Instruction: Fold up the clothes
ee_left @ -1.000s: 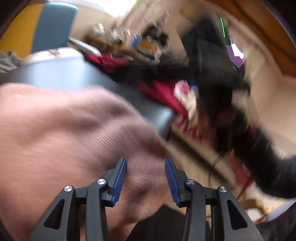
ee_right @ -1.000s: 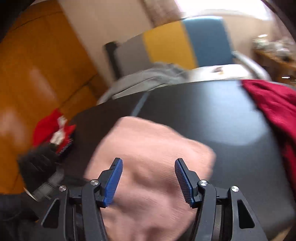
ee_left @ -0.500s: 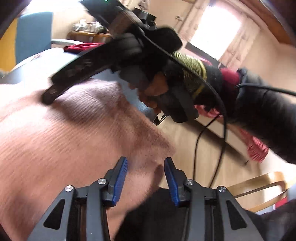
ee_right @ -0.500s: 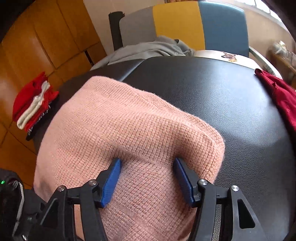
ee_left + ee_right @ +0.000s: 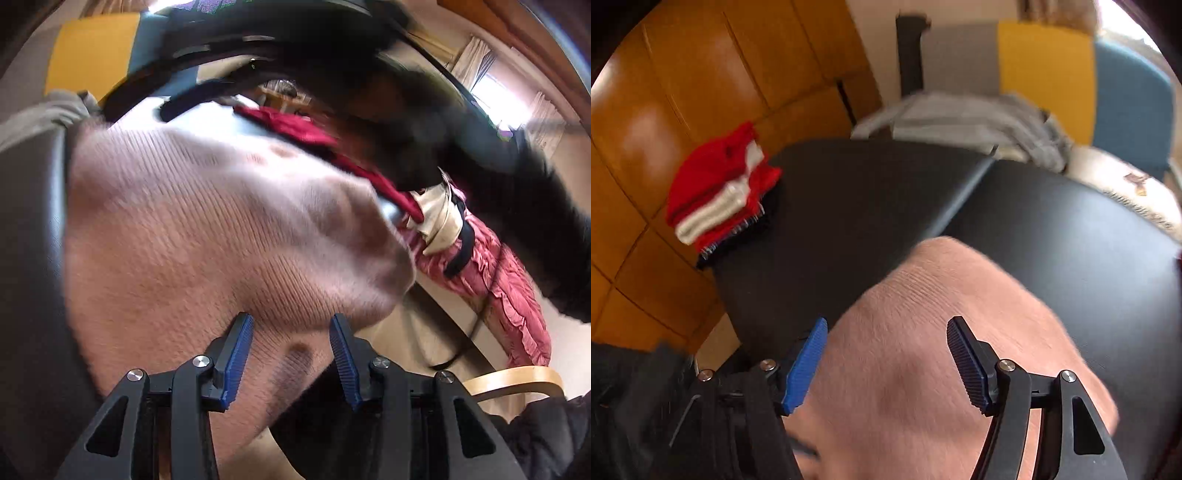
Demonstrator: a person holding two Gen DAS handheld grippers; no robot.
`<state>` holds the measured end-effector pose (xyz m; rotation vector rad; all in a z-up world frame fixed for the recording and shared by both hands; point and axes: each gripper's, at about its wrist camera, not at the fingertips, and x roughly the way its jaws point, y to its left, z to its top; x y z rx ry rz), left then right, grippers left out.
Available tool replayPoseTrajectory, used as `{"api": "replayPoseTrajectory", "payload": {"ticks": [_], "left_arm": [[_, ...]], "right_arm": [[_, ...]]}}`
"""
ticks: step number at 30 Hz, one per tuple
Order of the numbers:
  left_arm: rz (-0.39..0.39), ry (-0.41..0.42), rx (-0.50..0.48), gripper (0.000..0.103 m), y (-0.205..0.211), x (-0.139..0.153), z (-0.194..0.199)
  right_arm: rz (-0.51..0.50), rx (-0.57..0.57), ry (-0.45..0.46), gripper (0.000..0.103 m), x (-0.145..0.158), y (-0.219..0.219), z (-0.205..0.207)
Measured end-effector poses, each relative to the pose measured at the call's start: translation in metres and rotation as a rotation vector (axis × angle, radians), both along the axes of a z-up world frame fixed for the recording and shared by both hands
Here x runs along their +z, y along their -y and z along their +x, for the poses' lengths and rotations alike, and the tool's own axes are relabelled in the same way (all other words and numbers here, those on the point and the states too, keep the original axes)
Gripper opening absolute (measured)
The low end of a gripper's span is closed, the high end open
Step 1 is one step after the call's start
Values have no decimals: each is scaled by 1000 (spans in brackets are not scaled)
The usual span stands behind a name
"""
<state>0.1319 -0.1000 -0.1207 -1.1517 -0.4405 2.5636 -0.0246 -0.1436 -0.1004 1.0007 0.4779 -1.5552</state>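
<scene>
Pink knit: in the left wrist view the pink sweater [image 5: 207, 236] fills the middle of the frame, ribbed, blurred, lying bunched on the black table [image 5: 33, 258].
Left gripper [image 5: 291, 354]: blue-padded jaws stand apart; a fold of the sweater lies between them, but the pads do not press on it.
Above the sweater: the right gripper's black frame [image 5: 258, 48] crosses the top of the view, with a dark sleeve [image 5: 517, 184] behind it, both smeared.
Dark red garment [image 5: 295, 125]: on the table beyond the sweater, near its far edge.
Right side: pink ruffled fabric [image 5: 513, 288] hangs down past the table edge; a curved wooden chair rim [image 5: 517, 380] shows low in the corner.

Right wrist view, sweater [image 5: 923, 350]: same pink knit, heaped at the near edge of the black table [image 5: 1071, 240], reaching under the jaws.
Right gripper [image 5: 886, 354]: jaws wide and opening; sweater lies between them, left pad just clear at the knit's edge, right pad over it without squeezing.
Folded stack [image 5: 720, 192]: red and white clothes, piled at the table's far left corner, well apart from the sweater.
Grey garment [image 5: 979, 122]: crumpled at the table's far edge, before a grey, yellow and blue chair back [image 5: 1045, 70].
Backdrop: orange wooden panels [image 5: 683, 92] on the left.
</scene>
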Motion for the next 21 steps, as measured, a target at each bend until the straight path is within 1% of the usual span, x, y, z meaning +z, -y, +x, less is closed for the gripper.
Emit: {"api": "replayPoseTrajectory", "payload": {"ticks": [1, 2, 3, 4, 6, 7, 8, 11, 15, 16, 18, 19, 21], "left_arm": [[2, -2, -5, 44, -1, -4, -1], [-10, -8, -5, 44, -3, -6, -2], [-22, -13, -4, 44, -5, -8, -2], [-26, -19, -5, 43, -4, -12, -9], [-6, -26, 1, 43, 0, -14, -11], [-5, -31, 14, 41, 3, -15, -13], [-18, -37, 24, 38, 5, -15, -16], [-68, -52, 58, 37, 8, -12, -24], [-108, -42, 101, 38, 14, -3, -27], [-117, -41, 111, 38, 16, 0, -27], [-113, -62, 119, 45, 18, 11, -18], [-101, -76, 126, 45, 20, 15, -13], [-65, -100, 145, 45, 27, 22, -5]], "right_arm": [[48, -6, 0, 69, -16, 17, -5], [96, -12, -1, 76, -31, 33, -10], [112, -20, 1, 96, -46, 44, -16], [101, -28, -10, 103, -56, 50, -21], [77, -43, -33, 103, -77, 63, -30], [83, -38, -49, 103, -80, 69, -31], [89, -29, -67, 103, -81, 75, -32], [100, -28, -110, 103, -85, 85, -40], [67, -79, -101, 103, -85, 88, -56], [63, -94, -84, 103, -81, 89, -59], [48, -111, -52, 103, -67, 81, -64], [22, -106, -41, 103, -54, 75, -62], [-69, -53, 28, 103, -24, 47, -55]]}}
